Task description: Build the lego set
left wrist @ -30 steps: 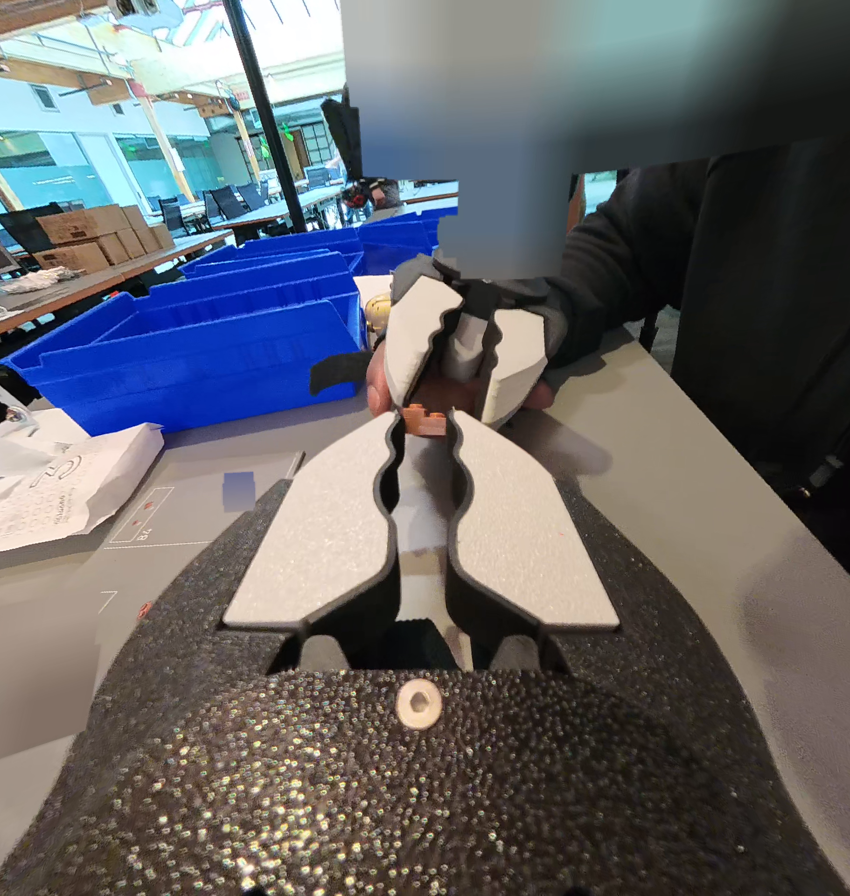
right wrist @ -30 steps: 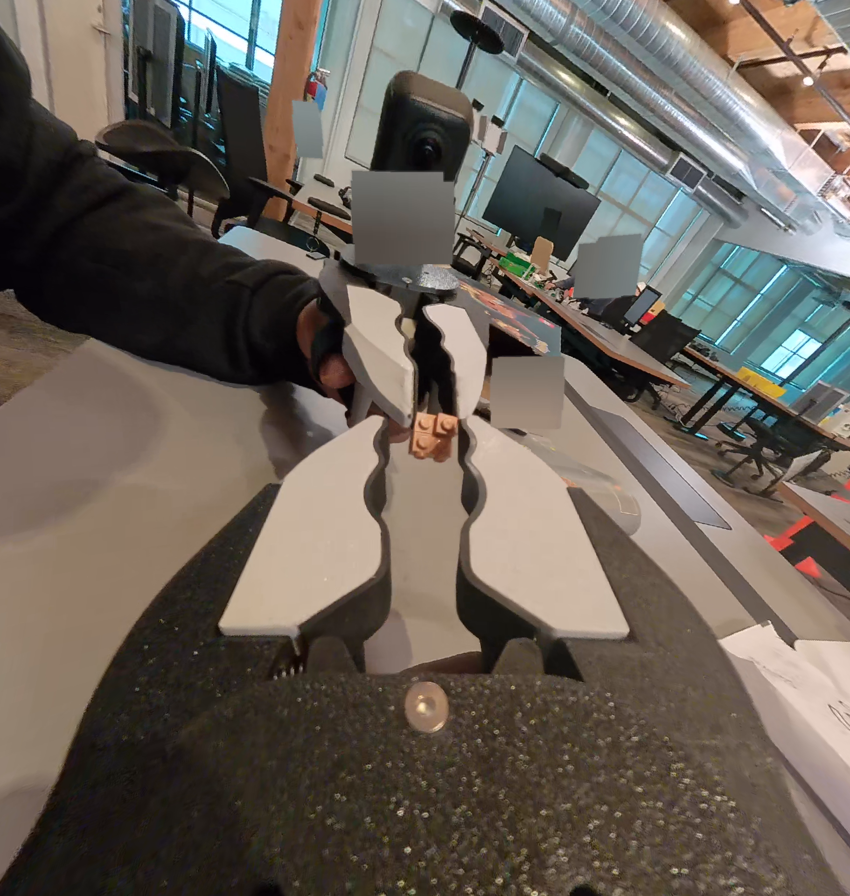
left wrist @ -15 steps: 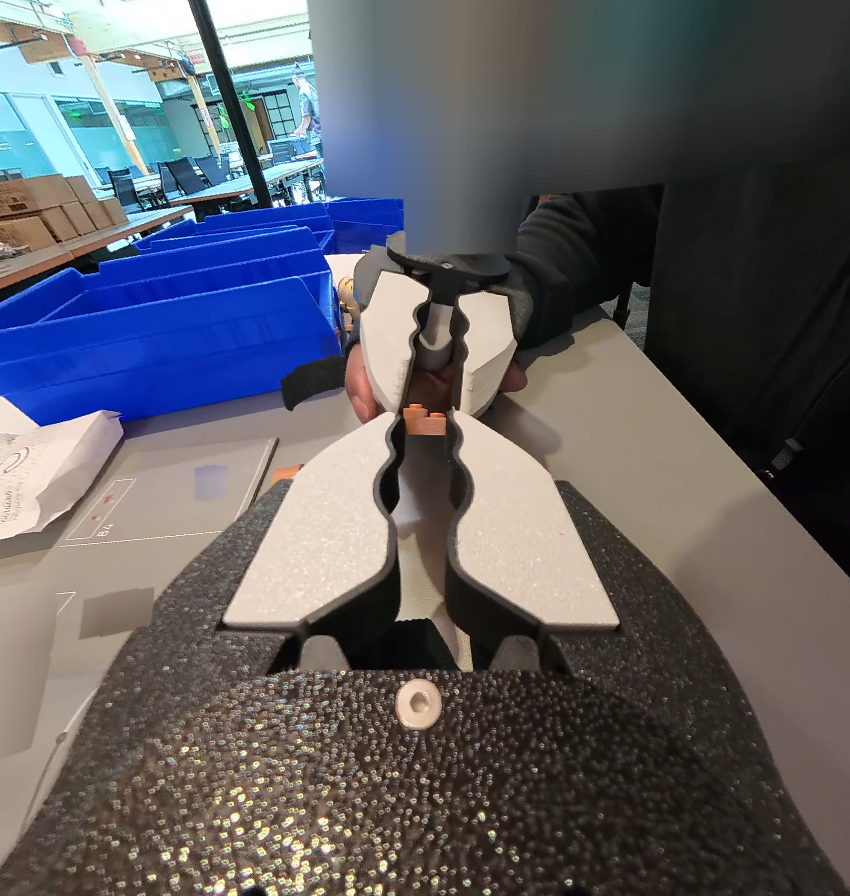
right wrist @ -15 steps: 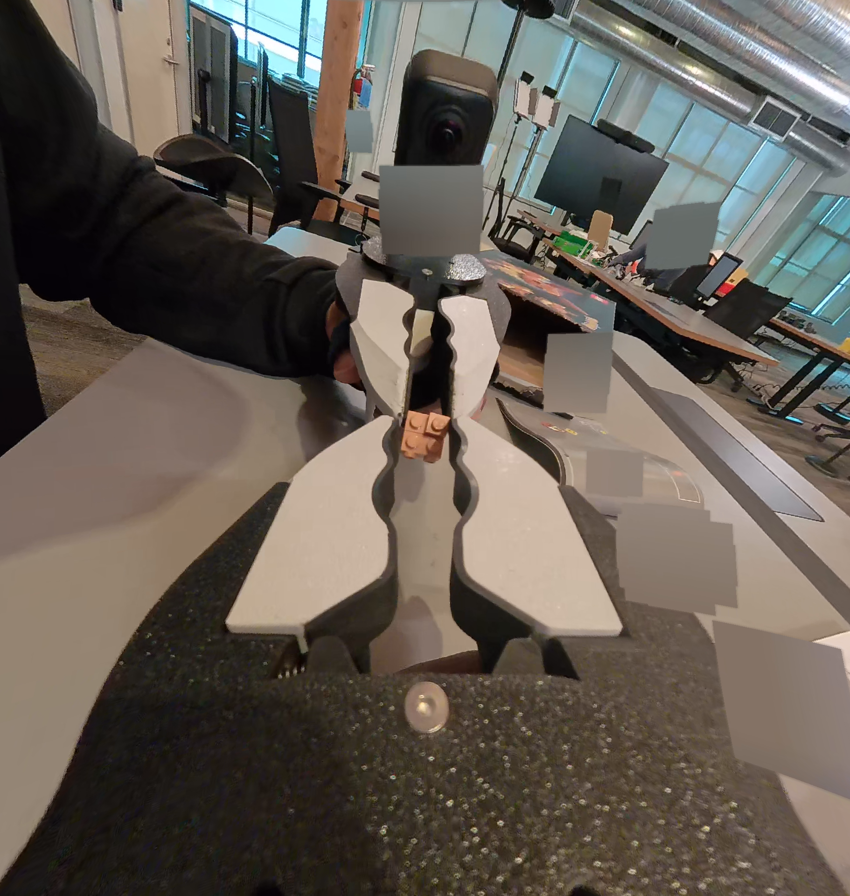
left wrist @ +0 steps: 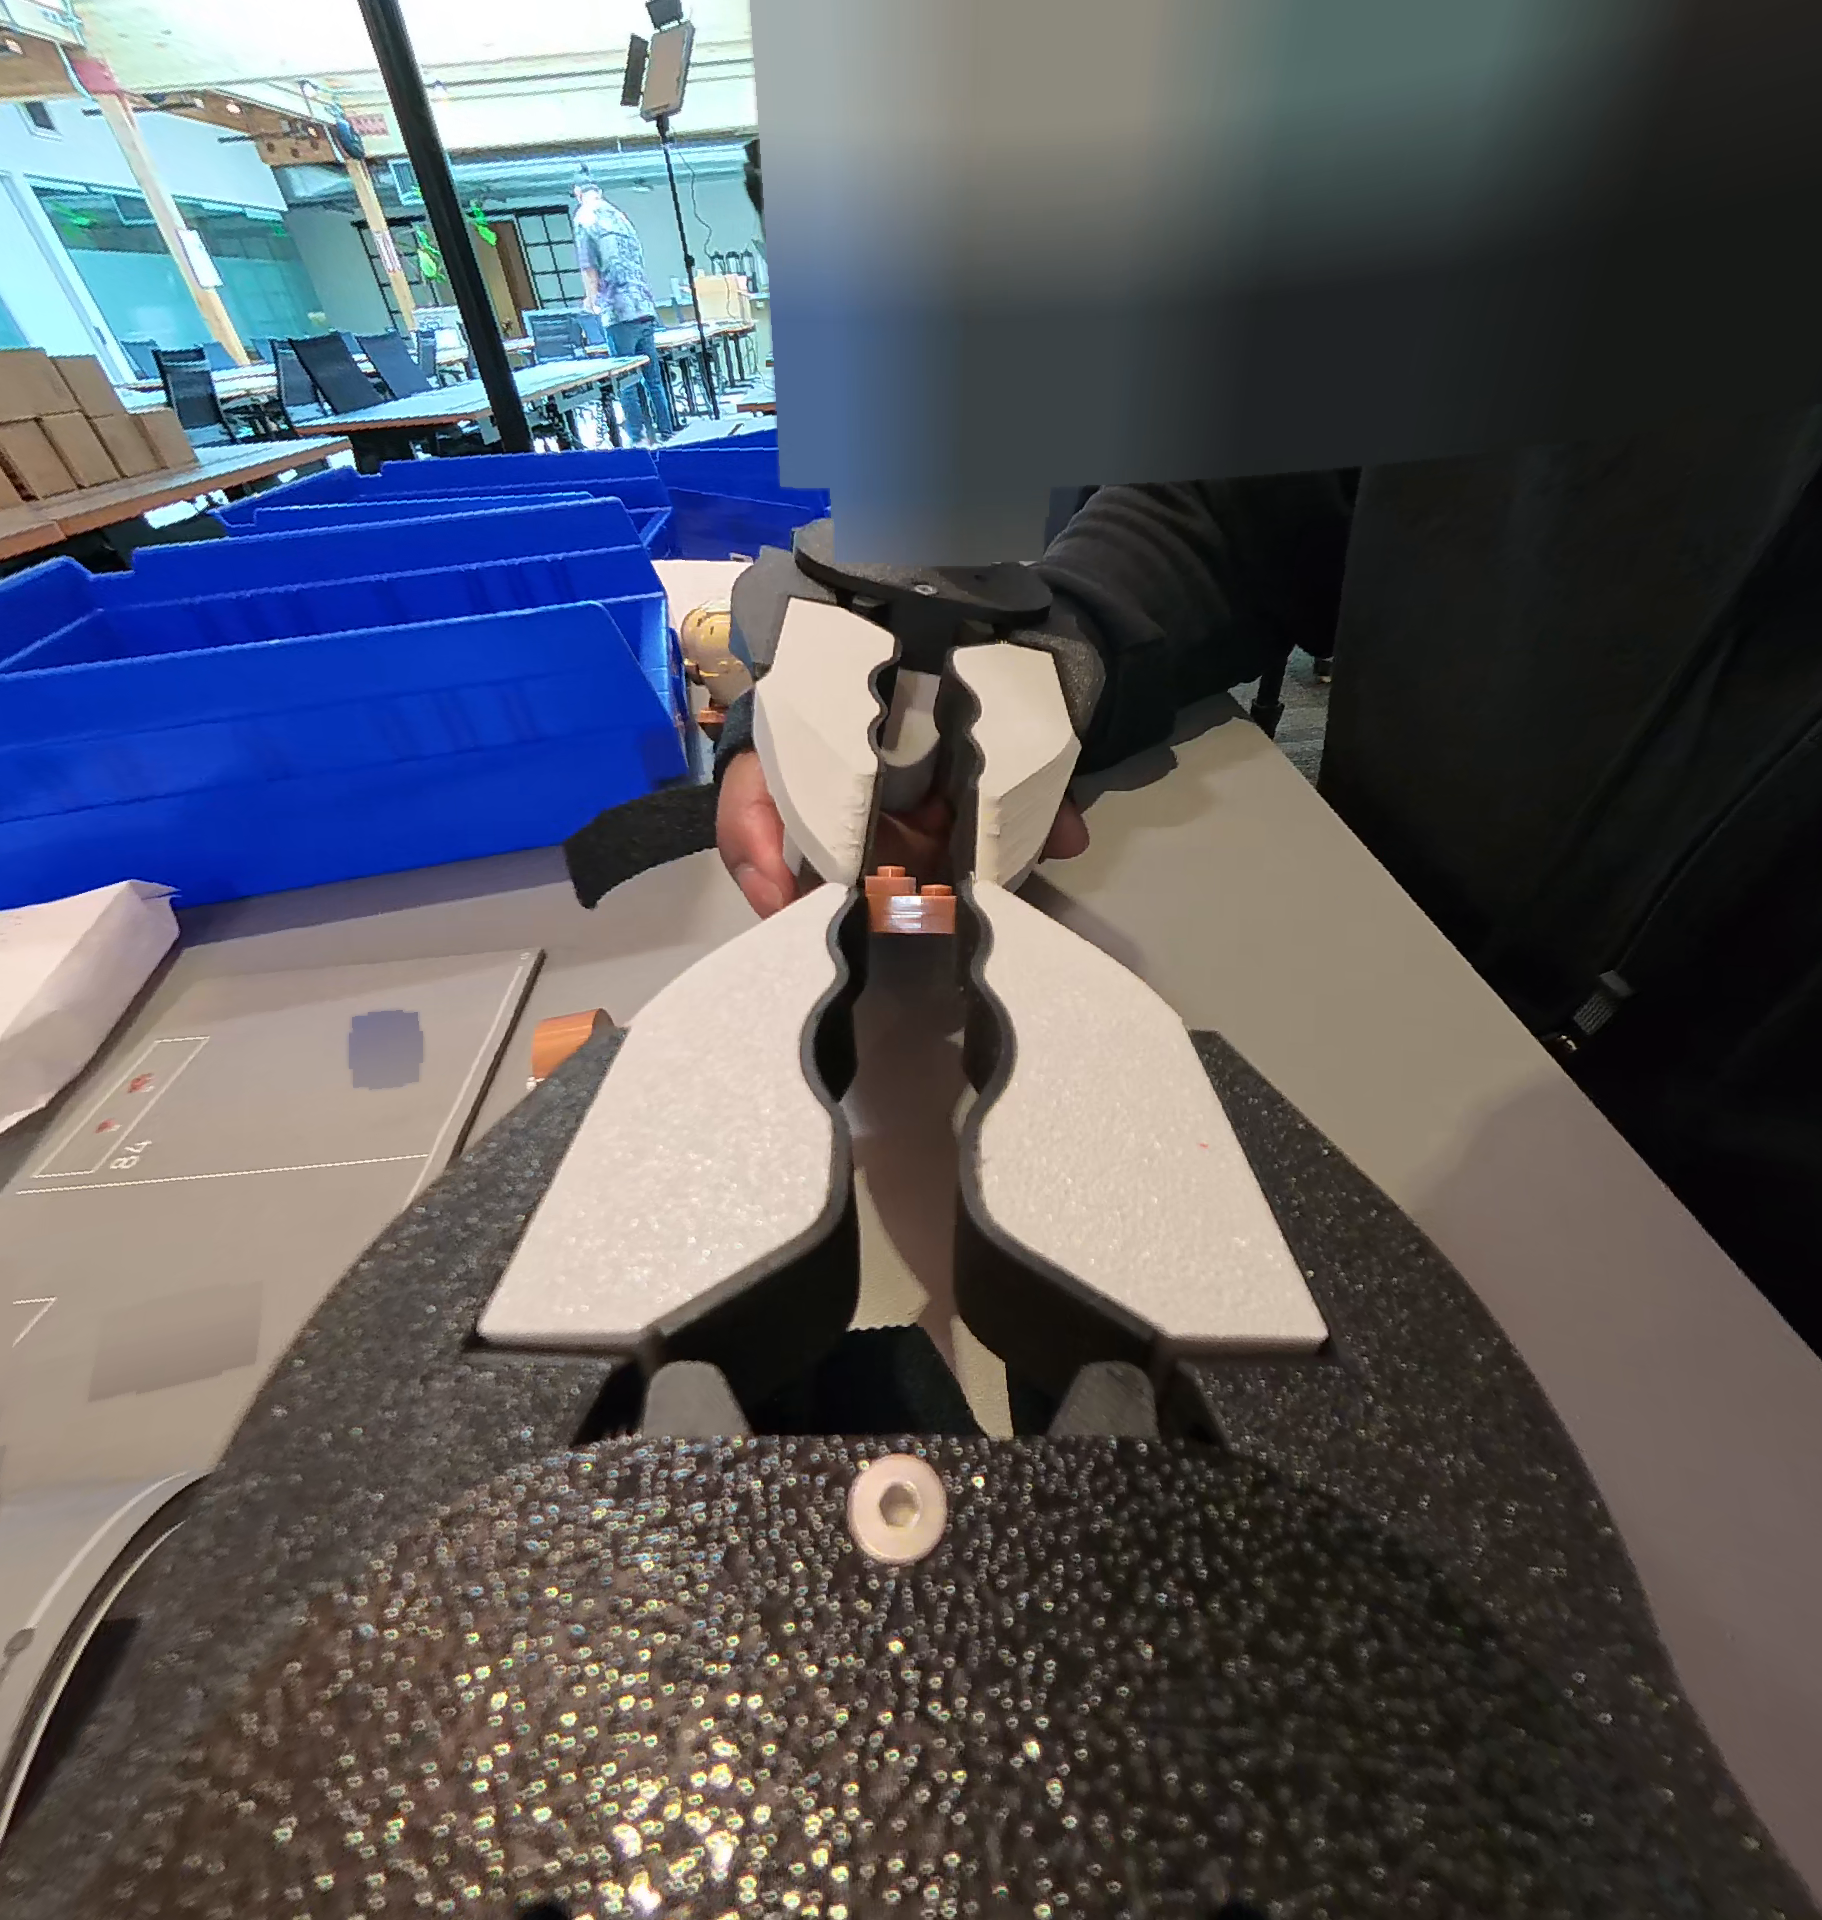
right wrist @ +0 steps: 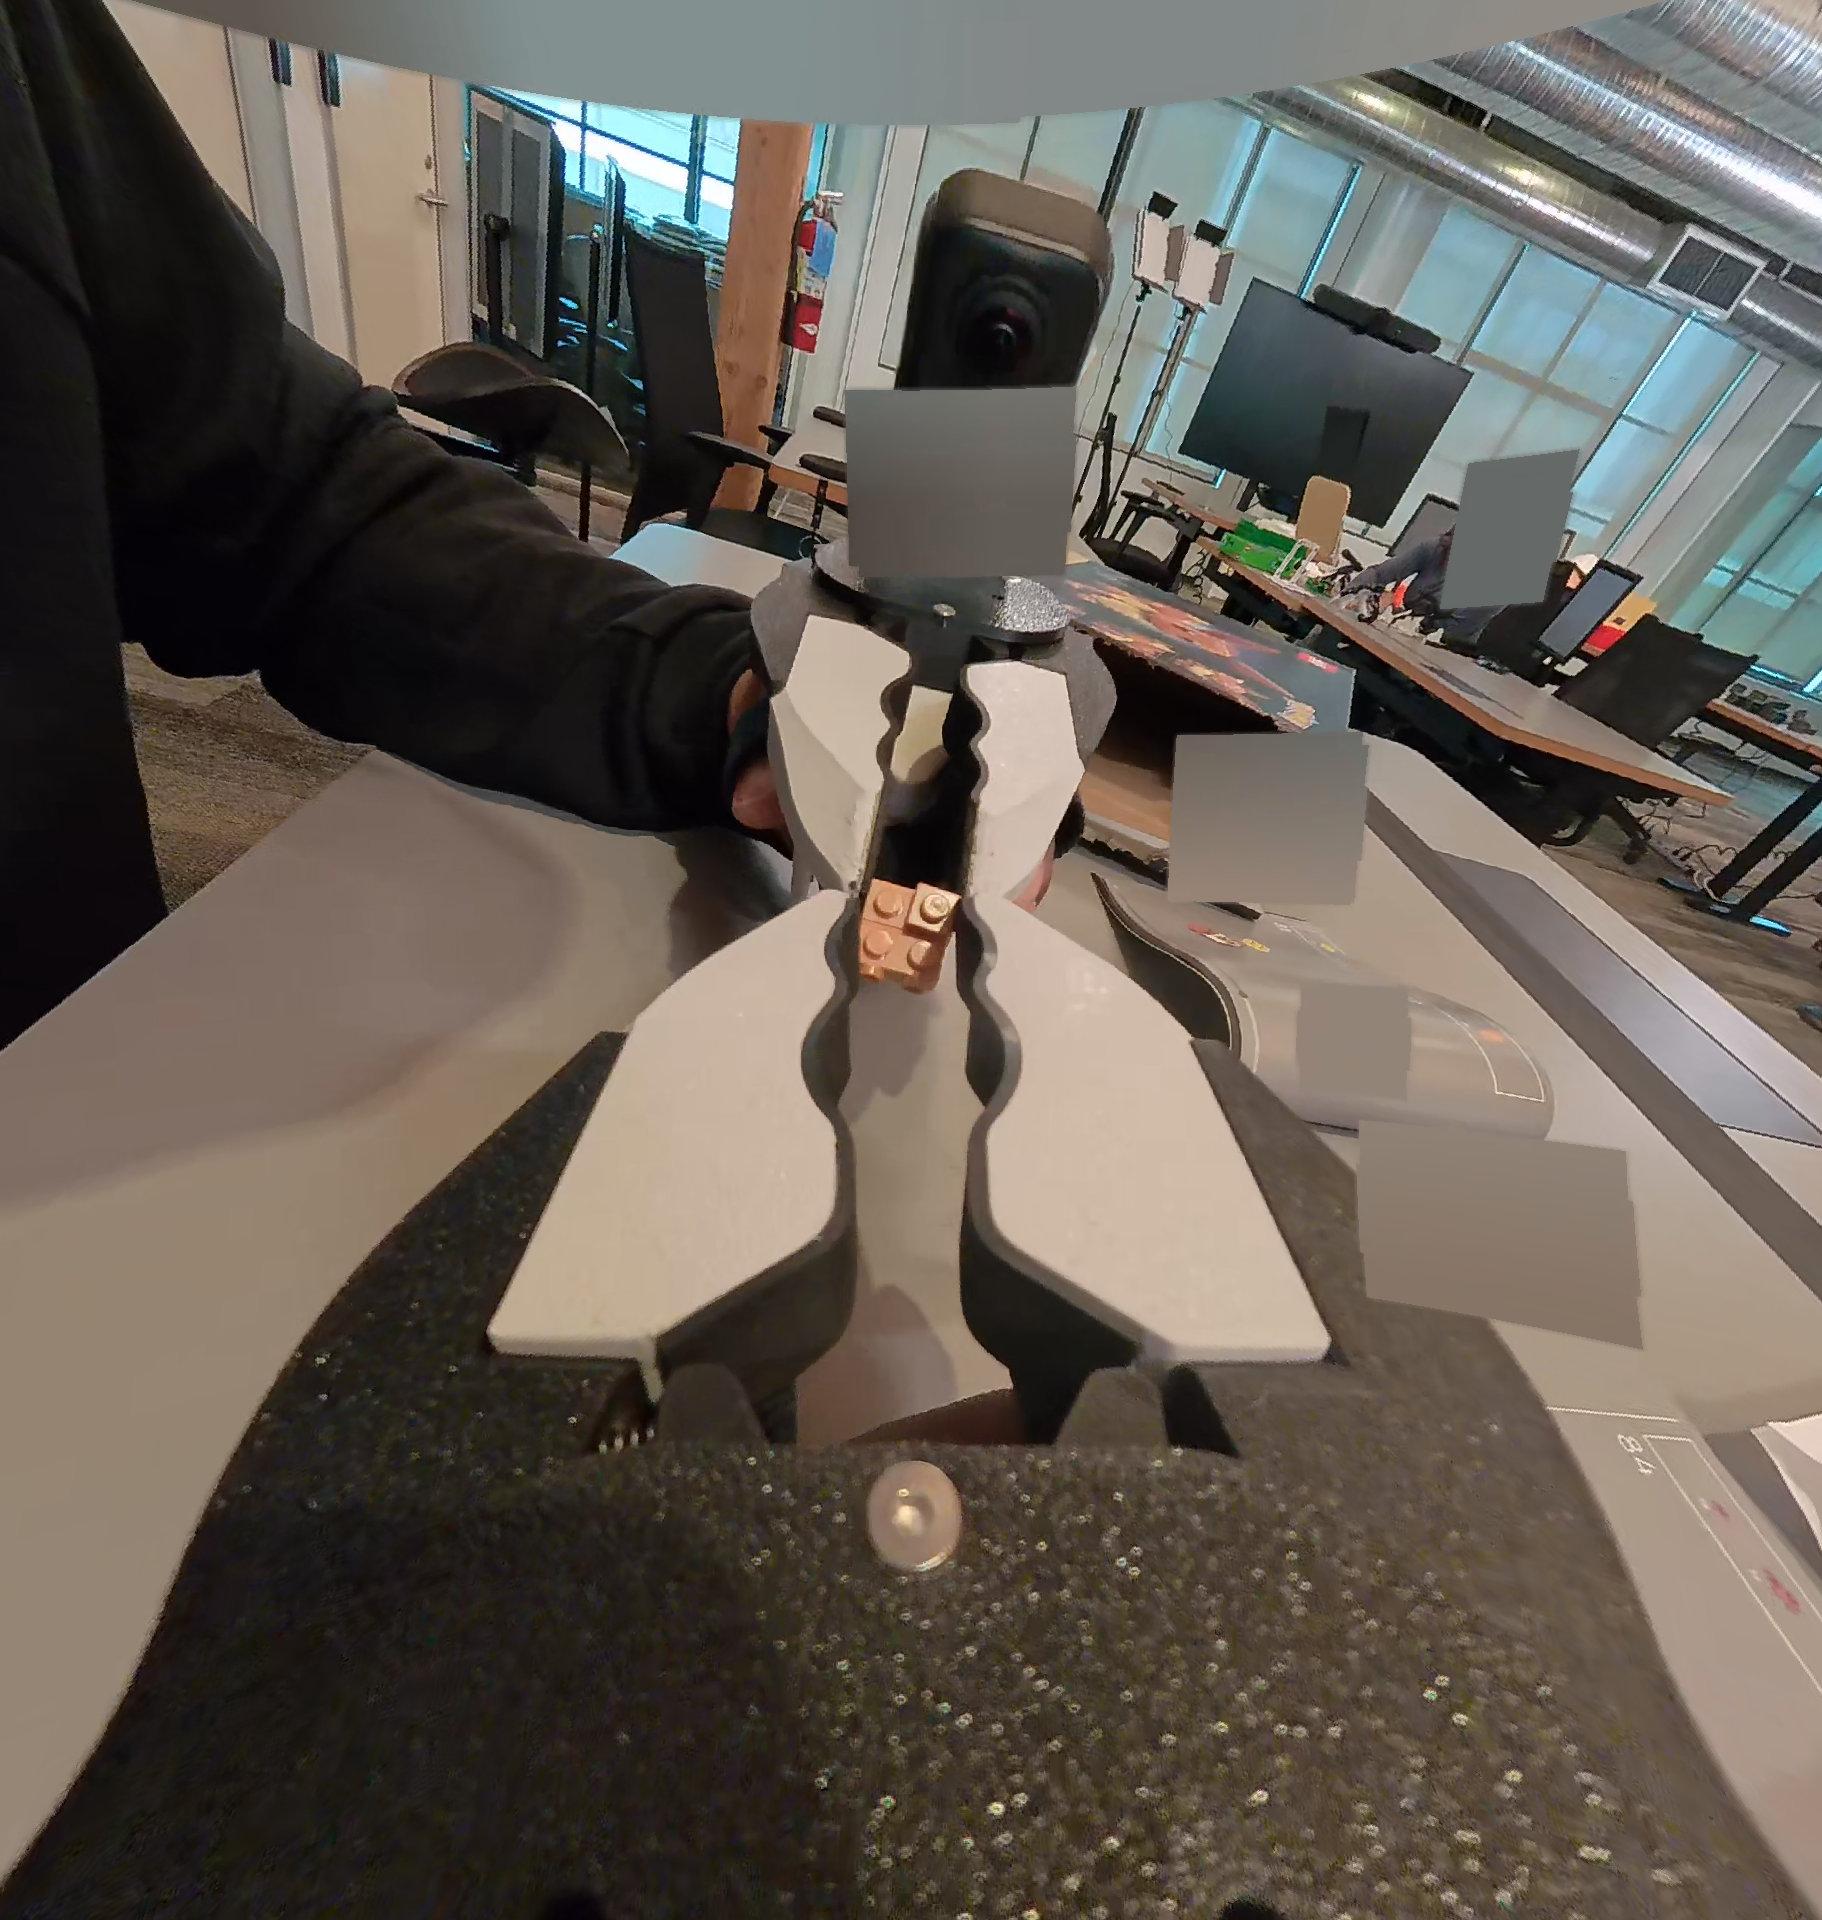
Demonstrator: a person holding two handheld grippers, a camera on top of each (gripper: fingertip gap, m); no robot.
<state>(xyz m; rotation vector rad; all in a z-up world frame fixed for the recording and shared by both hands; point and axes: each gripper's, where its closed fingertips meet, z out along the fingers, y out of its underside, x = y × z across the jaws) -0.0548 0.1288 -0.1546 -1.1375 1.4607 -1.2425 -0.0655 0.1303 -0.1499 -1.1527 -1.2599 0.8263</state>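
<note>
Where the left wrist view looks along its own fingers, the left gripper is clamped on a small copper-brown toy brick plate, both dark inner pads pressing its short sides. This plate is thin, glossy plastic with round studs on top; it lies flat, studs upward, its long axis across the gap from finger to finger. Each finger has a matte white, finely grained face and a wavy black edge. Opposite, the right gripper meets it tip to tip, its fingers set close on the stacked upper piece of the same brick. Blue plastic bins stand behind on the smooth grey bench, crumpled white paper to the left, and a copper-coloured cylinder beside the foam-textured black gripper body

Seen from the right wrist view, the right gripper is closed on the brick, a square two-by-two plate with a smaller paler piece on one far corner; studs face up, slightly tilted. Beyond it, the left gripper holds the far end. A curled glossy booklet lies on the bench to the right
</note>
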